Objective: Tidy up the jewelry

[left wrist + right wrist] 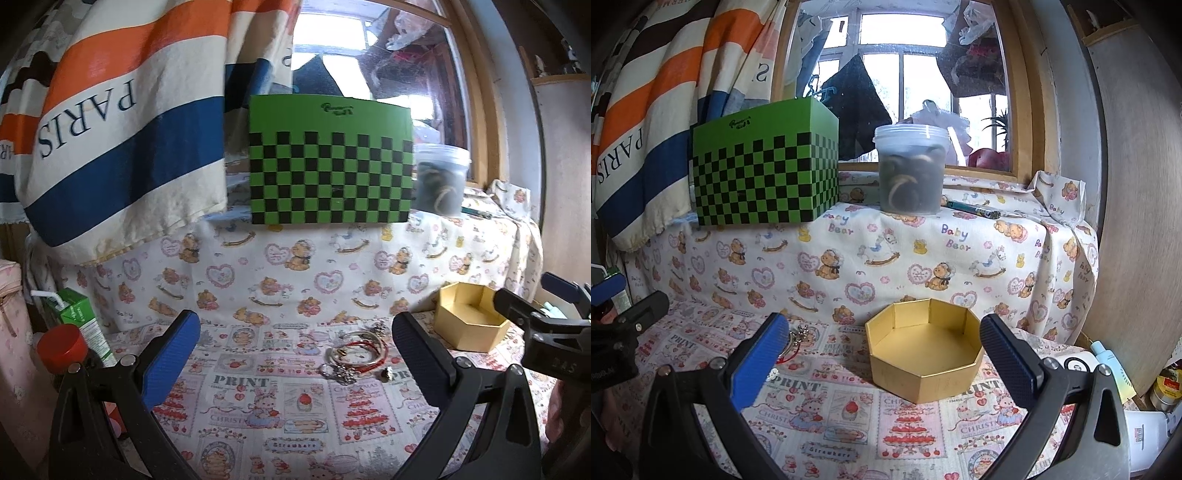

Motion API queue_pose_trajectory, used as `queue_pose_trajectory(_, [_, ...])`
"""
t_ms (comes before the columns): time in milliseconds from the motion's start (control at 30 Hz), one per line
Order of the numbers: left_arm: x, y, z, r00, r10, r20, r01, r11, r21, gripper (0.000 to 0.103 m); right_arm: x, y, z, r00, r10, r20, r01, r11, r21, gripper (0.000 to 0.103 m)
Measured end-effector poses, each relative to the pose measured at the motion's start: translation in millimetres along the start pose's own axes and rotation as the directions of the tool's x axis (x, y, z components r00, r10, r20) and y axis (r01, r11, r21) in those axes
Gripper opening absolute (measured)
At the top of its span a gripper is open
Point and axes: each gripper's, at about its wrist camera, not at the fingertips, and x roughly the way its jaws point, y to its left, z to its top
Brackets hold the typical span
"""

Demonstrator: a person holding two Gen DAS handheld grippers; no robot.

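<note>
A small pile of jewelry (354, 350), with red and silver bracelets and a small ring (386, 374), lies on the printed cloth. My left gripper (295, 354) is open and empty, just short of the pile. A gold octagonal box (925, 365) stands open and empty, right of the pile; it also shows in the left wrist view (471, 326). My right gripper (886, 354) is open and empty, with the box between its fingers and just beyond them. Part of the jewelry (798, 339) shows behind its left finger.
A green checkered box (330, 160) and a lidded plastic tub (910, 170) stand on the raised ledge behind. A green drink carton (79, 319) and a red-capped bottle (61, 345) are at the left. A striped Paris towel (96, 122) hangs at the back left.
</note>
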Motion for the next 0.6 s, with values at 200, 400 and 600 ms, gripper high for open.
queue_pose_trajectory(200, [0.3, -1.1, 0.5, 1.0, 0.008, -0.001, -0.008, 1.0, 0.003, 0.103, 0.7, -0.6, -0.3, 1.0, -0.004, -0.003, 0.004, 1.0, 0.007, 0.103])
queue_pose_trajectory(400, [1.6, 0.0, 0.2, 1.0, 0.019, -0.007, -0.019, 1.0, 0.001, 0.103, 0.8, -0.6, -0.7, 1.0, -0.006, -0.004, 0.006, 1.0, 0.01, 0.103])
queue_pose_trajectory(600, [1.8, -0.5, 0.1, 1.0, 0.019, -0.007, -0.019, 1.0, 0.002, 0.103, 0.7, -1.9, -0.6, 1.0, -0.01, -0.004, 0.01, 1.0, 0.017, 0.103])
